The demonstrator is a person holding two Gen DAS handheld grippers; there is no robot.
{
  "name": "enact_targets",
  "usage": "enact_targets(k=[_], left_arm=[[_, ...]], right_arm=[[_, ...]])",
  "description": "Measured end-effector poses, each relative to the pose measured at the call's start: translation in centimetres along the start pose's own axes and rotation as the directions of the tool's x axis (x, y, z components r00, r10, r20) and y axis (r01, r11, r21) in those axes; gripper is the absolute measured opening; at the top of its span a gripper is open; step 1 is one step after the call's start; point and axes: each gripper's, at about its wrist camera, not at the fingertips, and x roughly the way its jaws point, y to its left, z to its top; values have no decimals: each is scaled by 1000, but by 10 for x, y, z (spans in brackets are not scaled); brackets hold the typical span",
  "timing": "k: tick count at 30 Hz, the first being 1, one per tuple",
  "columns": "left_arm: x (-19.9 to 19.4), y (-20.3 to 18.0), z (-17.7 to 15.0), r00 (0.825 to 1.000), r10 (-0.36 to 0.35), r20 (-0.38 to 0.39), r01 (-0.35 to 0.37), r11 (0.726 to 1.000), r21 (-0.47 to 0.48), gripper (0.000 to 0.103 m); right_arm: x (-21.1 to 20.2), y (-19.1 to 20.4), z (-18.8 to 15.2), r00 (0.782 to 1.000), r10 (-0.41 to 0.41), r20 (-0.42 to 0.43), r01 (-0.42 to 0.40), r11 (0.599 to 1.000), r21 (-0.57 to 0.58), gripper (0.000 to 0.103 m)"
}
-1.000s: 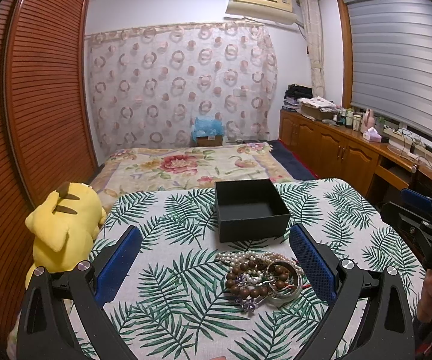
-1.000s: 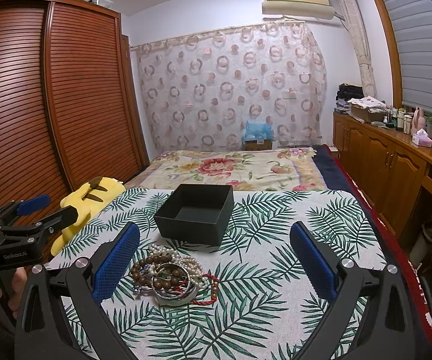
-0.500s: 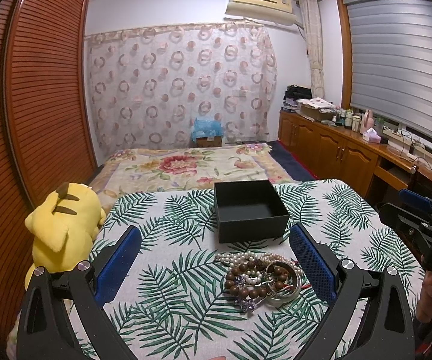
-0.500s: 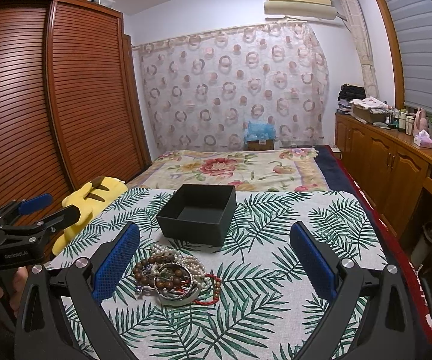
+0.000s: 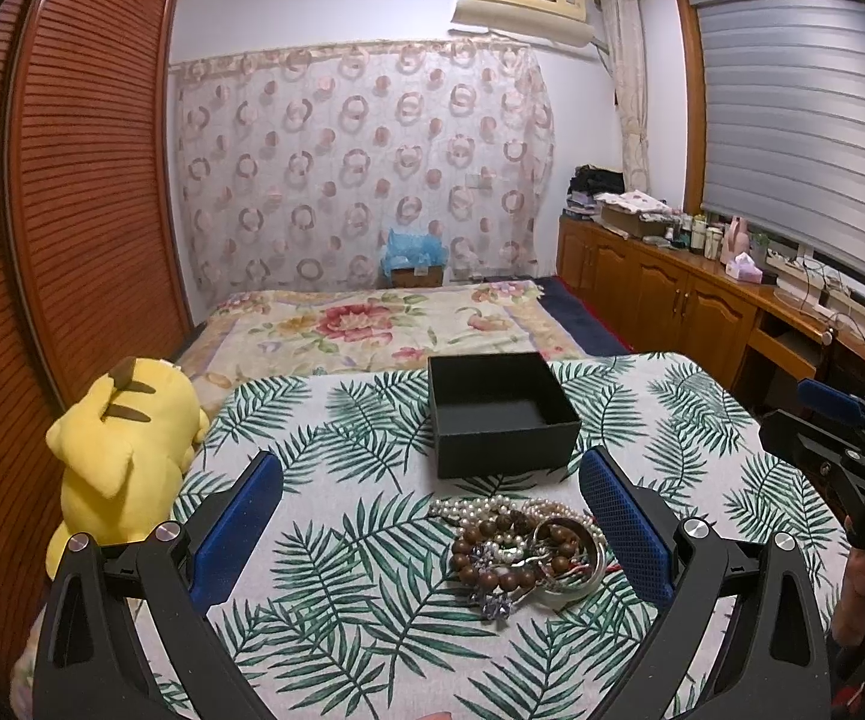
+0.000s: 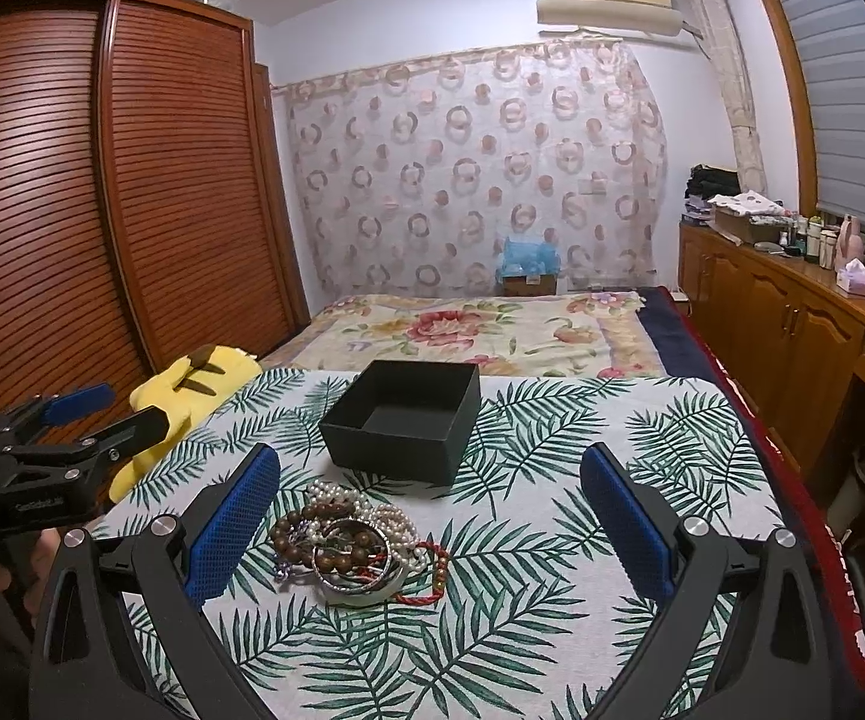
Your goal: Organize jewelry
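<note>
Left gripper point(image 5: 431, 531) and right gripper point(image 6: 431, 531) both spread wide, holding nothing. Jewelry pile point(image 5: 522, 552) lies on the leaf-print cloth point(image 5: 336, 600), just before the black box point(image 5: 501, 414).

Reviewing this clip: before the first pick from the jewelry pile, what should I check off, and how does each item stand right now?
1. Left claw open, holding nothing: ok.
2. Right claw open, holding nothing: ok.
3. Black box open-topped, upright, nothing visible inside: ok.
4. Jewelry pile on the leaf-print cloth, in front of the box: ok.
5. Pieces separable for a single grasp: not ok, beads, pearls and silver bangle lie tangled.
6. Red cord bracelet free of the pile: cannot tell.
</note>
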Motion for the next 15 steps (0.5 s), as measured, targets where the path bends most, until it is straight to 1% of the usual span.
enact_targets(k=[7,10,11,13,15], left_arm=[[7,-4,-6,999,-7,-37,7,1000,-5,96],[7,6,-6,999,-11,-45,11,1000,-9,96],[8,9,-7,999,-15,-50,14,1000,-10,96],[10,15,-8,998,-22,-60,22,1000,-13,96],[14,22,-10,997,-34,-75,32,999,-18,96]], right_arm=[[7,-4,-7,999,24,-20,-25,1000,-17,101],[9,-2,-9,999,37,-30,-38,999,-31,101],[10,-2,-10,999,24,-37,-26,999,-38,101],[14,0,-12,997,58,-53,-61,997,-54,96],[19,0,-14,995,65,-77,-70,996,-64,91]])
